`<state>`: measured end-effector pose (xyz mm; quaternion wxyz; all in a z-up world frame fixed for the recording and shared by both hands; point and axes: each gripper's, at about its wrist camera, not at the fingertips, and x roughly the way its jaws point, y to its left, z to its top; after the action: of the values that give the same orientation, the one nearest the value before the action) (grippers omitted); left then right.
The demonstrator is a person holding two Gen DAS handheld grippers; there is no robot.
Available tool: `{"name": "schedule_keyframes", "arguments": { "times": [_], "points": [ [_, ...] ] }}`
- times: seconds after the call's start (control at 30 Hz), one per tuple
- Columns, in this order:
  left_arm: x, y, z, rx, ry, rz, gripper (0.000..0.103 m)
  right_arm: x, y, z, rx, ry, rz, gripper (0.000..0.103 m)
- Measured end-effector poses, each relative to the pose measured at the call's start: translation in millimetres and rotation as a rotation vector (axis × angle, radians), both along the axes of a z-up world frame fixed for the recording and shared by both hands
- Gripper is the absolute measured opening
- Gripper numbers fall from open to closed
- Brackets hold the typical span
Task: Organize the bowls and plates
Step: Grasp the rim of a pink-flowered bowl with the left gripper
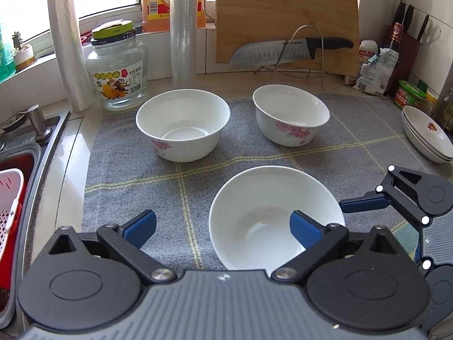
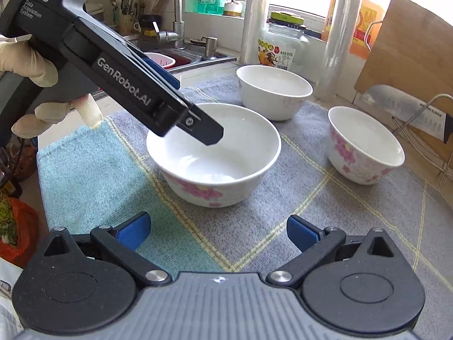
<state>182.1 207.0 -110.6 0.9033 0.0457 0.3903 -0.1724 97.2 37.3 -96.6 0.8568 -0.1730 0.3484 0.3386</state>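
Looking down from the left wrist, the left gripper hung with its jaws spread wide over a grey checked cloth. Its right blue pad sat over the inside of the nearest bowl, the left pad was out over the cloth, and neither seemed to press on the rim, so it held nothing. Two more white bowls with pink flowers stood farther back on the cloth, well apart: the back left bowl and the back right bowl. A stack of plates sat at the right edge of the cloth. Behind the bowls stood a glass jar, a wooden cutting board and a knife propped against it. The right gripper showed at the right, just beside the nearest bowl, with only one blue pad clear in this view.

From the right wrist, the right gripper was released too, both blue pads apart over bare cloth with nothing between them. Ahead of it stood the nearest bowl, upright. The left gripper, held in a gloved hand, reached down from the upper left with one finger over the bowl's inside; whether it touched the rim was hard to tell. The other two bowls stood beyond, near the jar.
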Motion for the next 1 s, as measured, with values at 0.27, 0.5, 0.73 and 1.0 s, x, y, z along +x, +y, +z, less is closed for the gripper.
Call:
{"name": "schedule_keyframes", "arguments": {
  "times": [0.27,0.5,0.73,1.0],
  "points": [
    [9,-5,-5,-0.027,0.076,-0.051,0.076,5,13,2,-0.026,-0.063,0.031,0.103],
    [11,-6,-6,-0.039,0.091,-0.069,0.070,6,15,7,-0.027,-0.075,0.052,0.090],
    [13,-9,-7,-0.054,0.106,-0.081,0.063,9,17,9,-0.029,-0.071,0.054,0.084],
    [13,-10,-5,-0.058,0.111,-0.090,0.062,8,17,11,-0.033,-0.055,0.043,0.084]
  ]
}}
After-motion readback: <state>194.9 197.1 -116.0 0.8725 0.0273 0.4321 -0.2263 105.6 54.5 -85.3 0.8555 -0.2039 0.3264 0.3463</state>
